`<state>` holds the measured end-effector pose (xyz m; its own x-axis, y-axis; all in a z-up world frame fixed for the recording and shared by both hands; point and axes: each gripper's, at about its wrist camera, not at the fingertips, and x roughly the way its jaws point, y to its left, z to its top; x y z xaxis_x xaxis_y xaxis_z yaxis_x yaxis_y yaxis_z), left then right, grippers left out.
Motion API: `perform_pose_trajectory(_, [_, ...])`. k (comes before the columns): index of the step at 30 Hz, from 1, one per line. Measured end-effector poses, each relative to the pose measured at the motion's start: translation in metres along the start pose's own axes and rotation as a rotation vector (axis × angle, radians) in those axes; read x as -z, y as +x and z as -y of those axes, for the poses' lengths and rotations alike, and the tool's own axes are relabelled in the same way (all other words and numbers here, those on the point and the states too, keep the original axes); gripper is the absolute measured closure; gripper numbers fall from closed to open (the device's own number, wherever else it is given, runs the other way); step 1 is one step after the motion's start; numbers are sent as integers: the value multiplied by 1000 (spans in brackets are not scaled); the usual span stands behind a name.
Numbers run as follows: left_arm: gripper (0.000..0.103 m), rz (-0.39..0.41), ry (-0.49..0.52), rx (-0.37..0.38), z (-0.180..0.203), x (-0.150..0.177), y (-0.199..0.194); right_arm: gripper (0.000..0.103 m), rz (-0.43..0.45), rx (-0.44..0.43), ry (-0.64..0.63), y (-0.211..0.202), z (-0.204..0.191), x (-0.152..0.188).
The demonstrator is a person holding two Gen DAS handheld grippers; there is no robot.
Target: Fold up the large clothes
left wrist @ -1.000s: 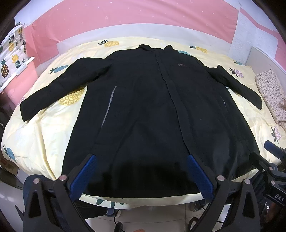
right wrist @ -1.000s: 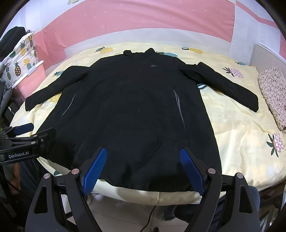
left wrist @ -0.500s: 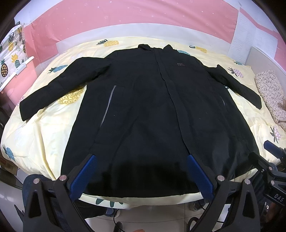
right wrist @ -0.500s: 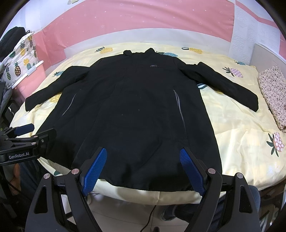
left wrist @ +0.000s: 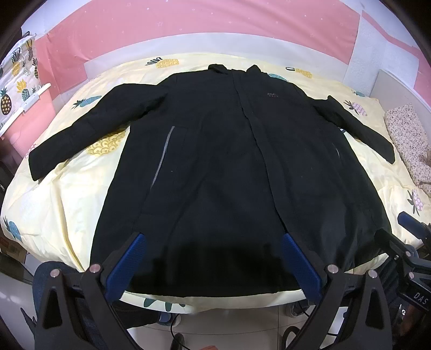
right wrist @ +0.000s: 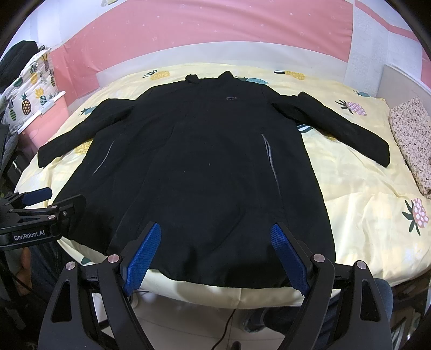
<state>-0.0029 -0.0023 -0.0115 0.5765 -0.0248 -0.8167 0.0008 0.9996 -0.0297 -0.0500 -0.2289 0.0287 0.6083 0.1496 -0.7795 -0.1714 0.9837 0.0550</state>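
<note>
A large black coat (left wrist: 223, 150) lies flat, front up, on the bed, collar at the far end, both sleeves spread out to the sides; it also shows in the right wrist view (right wrist: 204, 156). My left gripper (left wrist: 212, 239) is open and empty, held above the near hem. My right gripper (right wrist: 215, 231) is open and empty, also above the near hem. The left gripper shows at the left edge of the right wrist view (right wrist: 40, 210), and the right gripper at the right edge of the left wrist view (left wrist: 409, 242).
The bed has a yellow pineapple-print cover (left wrist: 67, 188), also seen in the right wrist view (right wrist: 363, 188). A speckled folded cloth (right wrist: 412, 137) lies at the bed's right side. A pink wall (left wrist: 188, 24) is behind. A cable lies on the tiled floor (right wrist: 223, 323) below.
</note>
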Motion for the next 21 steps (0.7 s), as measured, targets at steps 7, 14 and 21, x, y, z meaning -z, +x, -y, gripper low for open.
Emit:
perform_pose_trajectory(7, [1, -1, 0, 1, 0, 0, 0, 19, -1, 0, 1, 0, 1, 0])
perform_pose_trajectory(14, [1, -2, -1, 1, 0, 0, 0, 19, 0, -1, 0, -1, 1, 0])
perform_pose_trajectory(21, [1, -7, -1, 2, -1, 1, 1, 19, -5, -2, 0, 0, 1, 1])
